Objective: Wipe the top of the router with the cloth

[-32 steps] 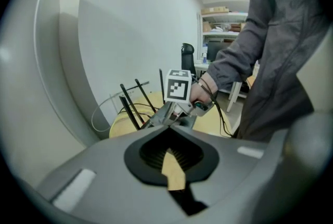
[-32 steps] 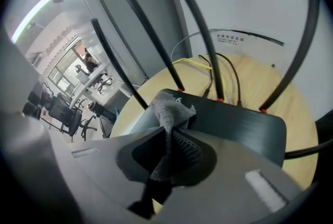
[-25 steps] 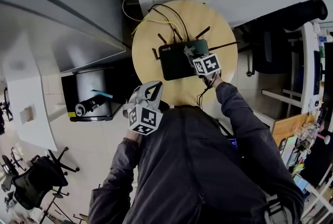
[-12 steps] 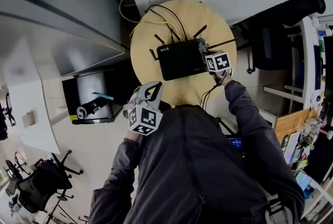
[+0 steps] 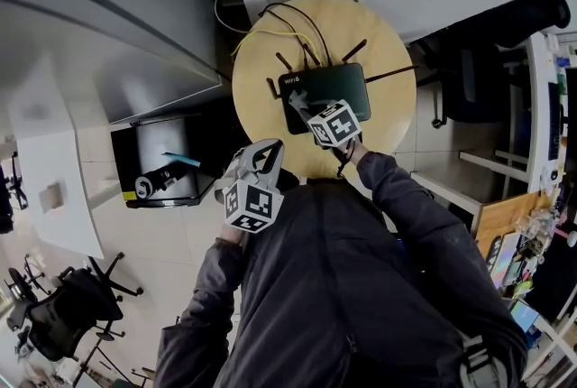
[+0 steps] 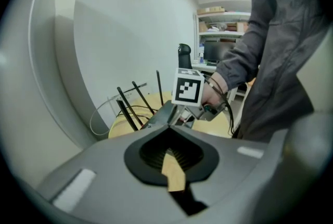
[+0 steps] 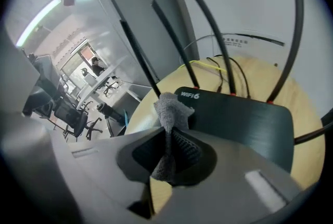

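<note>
Person, as equipped:
- Jacket [image 5: 343, 287]: dark grey, long sleeves [image 5: 410, 197] reaching the wrists, creased fabric.
- Left gripper [image 5: 263, 156]: light grey moulded shell; black ribbed pads [image 6: 182, 154] inside the jaws; white cube [image 5: 248, 206] printed with black square markers.
- Right gripper [image 5: 305, 100]: matching grey shell and marker cube [image 5: 334, 123]; thin black cable [image 6: 231, 113] at the handle.

Router [image 5: 347, 81], cables [image 5: 302, 27] on round table [image 5: 389, 111]

My right arm [image 5: 406, 197] stretches forward, its gripper [image 5: 305, 100] clamped on the cloth [image 7: 169, 108]. My left gripper [image 5: 262, 157] hangs close to my chest, jaws together, empty.
</note>
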